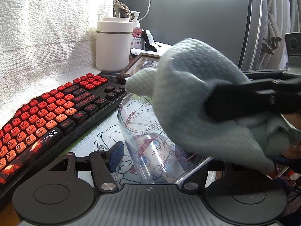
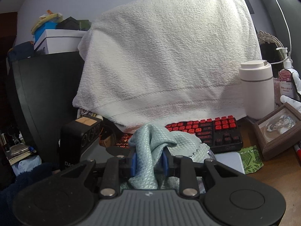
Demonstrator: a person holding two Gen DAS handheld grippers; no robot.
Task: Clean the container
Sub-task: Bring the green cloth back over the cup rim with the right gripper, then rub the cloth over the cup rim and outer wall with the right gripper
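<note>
A clear glass measuring cup [image 1: 143, 131] with red printed scale marks lies tilted between the jaws of my left gripper [image 1: 156, 156]. The left blue pad [image 1: 114, 156] sits against its wall, while the other finger is hidden behind glass and cloth. A pale green-blue waffle cloth [image 1: 188, 86] drapes over the cup's upper side and mouth. My right gripper [image 1: 225, 101] comes in from the right with the cloth bunched in it. In the right wrist view the cloth [image 2: 150, 141] is pinched between the blue pads of the right gripper [image 2: 148, 158].
A black keyboard with red-orange keys [image 1: 47, 116] lies left of the cup on a printed desk mat [image 1: 105, 131]. Behind it stand a white towel over a monitor [image 2: 165, 56], a white canister [image 1: 112, 45], a pump bottle [image 1: 137, 32] and a wooden frame box [image 2: 278, 130].
</note>
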